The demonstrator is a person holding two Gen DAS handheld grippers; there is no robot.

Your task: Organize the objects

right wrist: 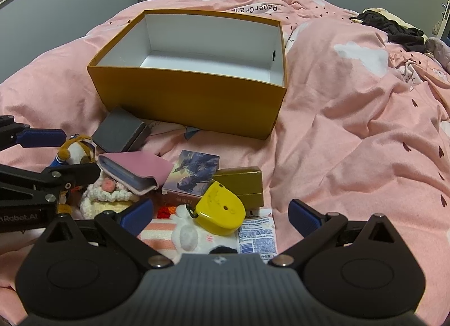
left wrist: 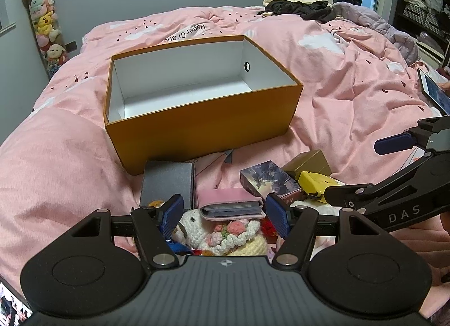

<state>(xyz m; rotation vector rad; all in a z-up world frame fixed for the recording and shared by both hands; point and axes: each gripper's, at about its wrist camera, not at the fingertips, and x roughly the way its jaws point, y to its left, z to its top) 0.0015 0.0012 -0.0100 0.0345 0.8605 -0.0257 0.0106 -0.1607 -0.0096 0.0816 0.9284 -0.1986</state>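
An empty orange box (left wrist: 202,118) (right wrist: 185,95) with a white inside stands open on the pink bed. In front of it lies a pile: a grey box (left wrist: 167,182) (right wrist: 121,130), a pink card wallet (left wrist: 230,203) (right wrist: 135,170), a picture card box (left wrist: 270,178) (right wrist: 194,171), a gold box (left wrist: 308,161) (right wrist: 242,184), a yellow case (left wrist: 315,184) (right wrist: 220,213) and crocheted toys (left wrist: 236,237) (right wrist: 107,194). My left gripper (left wrist: 225,217) is open just above the toys and wallet. My right gripper (right wrist: 220,215) is open around the yellow case without gripping it.
The pink duvet (left wrist: 351,95) is rumpled on the right. Dark clothes (left wrist: 298,8) lie at the far end. A phone (left wrist: 433,91) is held at the right edge. A printed sachet (right wrist: 257,234) and a striped plush (right wrist: 168,234) lie under my right gripper.
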